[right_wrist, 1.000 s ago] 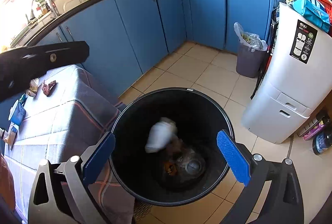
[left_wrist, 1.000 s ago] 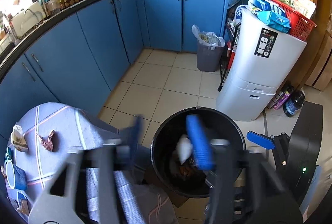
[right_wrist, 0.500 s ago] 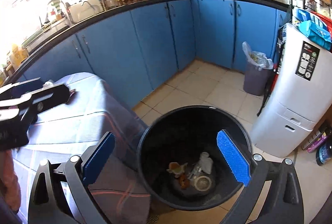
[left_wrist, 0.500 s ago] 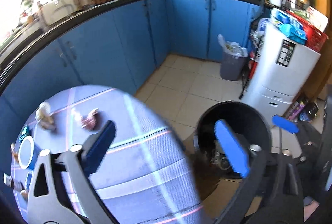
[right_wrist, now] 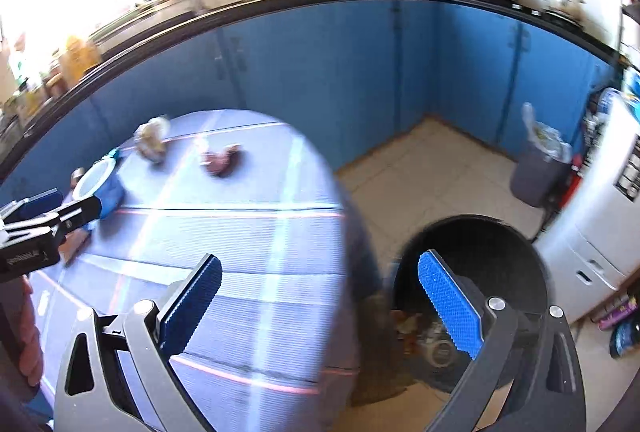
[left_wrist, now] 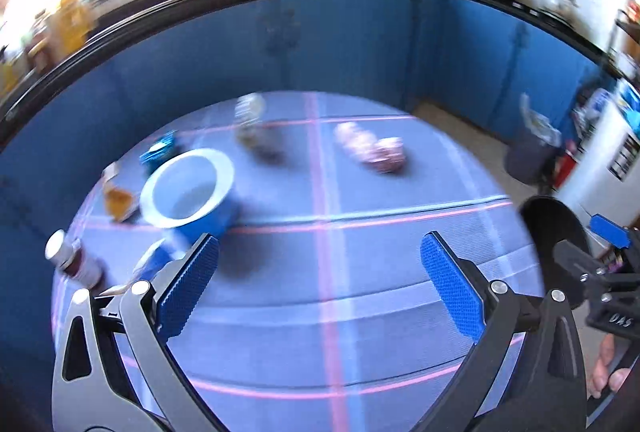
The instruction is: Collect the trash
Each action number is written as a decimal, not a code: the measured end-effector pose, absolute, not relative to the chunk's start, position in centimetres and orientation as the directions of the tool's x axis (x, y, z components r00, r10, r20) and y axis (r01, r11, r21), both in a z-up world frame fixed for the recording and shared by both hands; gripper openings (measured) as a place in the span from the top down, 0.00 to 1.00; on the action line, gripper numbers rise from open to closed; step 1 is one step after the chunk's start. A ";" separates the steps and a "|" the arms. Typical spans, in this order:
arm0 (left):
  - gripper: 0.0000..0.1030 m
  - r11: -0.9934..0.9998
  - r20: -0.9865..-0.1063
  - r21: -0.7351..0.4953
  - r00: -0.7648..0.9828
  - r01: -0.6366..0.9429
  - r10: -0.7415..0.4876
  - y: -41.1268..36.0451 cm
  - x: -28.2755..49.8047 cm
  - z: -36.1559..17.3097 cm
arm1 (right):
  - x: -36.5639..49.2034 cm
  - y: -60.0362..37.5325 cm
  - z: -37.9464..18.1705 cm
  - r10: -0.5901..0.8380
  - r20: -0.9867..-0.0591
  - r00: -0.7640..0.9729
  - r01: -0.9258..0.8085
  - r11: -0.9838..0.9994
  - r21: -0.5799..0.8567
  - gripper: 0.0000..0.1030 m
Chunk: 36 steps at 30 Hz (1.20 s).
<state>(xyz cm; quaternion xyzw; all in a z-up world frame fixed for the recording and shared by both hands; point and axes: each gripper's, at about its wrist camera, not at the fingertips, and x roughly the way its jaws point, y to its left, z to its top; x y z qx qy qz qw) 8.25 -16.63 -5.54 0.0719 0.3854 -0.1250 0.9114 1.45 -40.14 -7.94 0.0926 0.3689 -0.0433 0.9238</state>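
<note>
My left gripper (left_wrist: pixel 320 288) is open and empty above the blue checked tablecloth (left_wrist: pixel 360 272). A crumpled pink wrapper (left_wrist: pixel 372 148) lies far ahead of it, and a crumpled pale wrapper (left_wrist: pixel 250 128) lies to its left. My right gripper (right_wrist: pixel 320 304) is open and empty, over the table's right edge beside the black trash bin (right_wrist: pixel 472 272), which holds scraps. The pink wrapper (right_wrist: pixel 222 162) and the pale wrapper (right_wrist: pixel 152 138) also show in the right wrist view. The bin's rim shows at the right of the left wrist view (left_wrist: pixel 552 232).
A blue cup (left_wrist: pixel 192 192), a small dark jar (left_wrist: pixel 72 264), a teal lid (left_wrist: pixel 158 150) and an orange packet (left_wrist: pixel 118 196) stand on the table's left. Blue cabinets (right_wrist: pixel 360 72) curve behind. A grey lined bin (right_wrist: pixel 538 168) and white appliance (right_wrist: pixel 600 232) stand at right.
Both grippers have swung left from over the black bin toward the table. The white piece that was falling into the bin now lies inside it. Both stay open.
</note>
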 end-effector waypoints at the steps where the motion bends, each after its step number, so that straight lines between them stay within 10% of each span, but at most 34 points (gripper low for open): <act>1: 0.04 0.964 -0.720 0.037 0.676 0.263 -0.156 -15.5 8.2 -5.6 | 2.0 -39.0 -7.8 0.008 -0.691 0.723 0.126 0.982 0.143 0.07; 18: 0.04 1.000 -0.715 0.011 0.699 0.015 -0.003 2.6 8.2 -7.4 | 6.3 -18.9 -8.1 0.176 -0.720 0.671 -0.197 0.979 0.056 0.07; 36: 0.04 0.988 -0.743 -0.027 0.658 0.152 -0.122 7.5 12.9 -8.2 | 10.7 -6.9 -12.1 0.207 -0.783 0.586 -0.264 0.963 0.056 0.07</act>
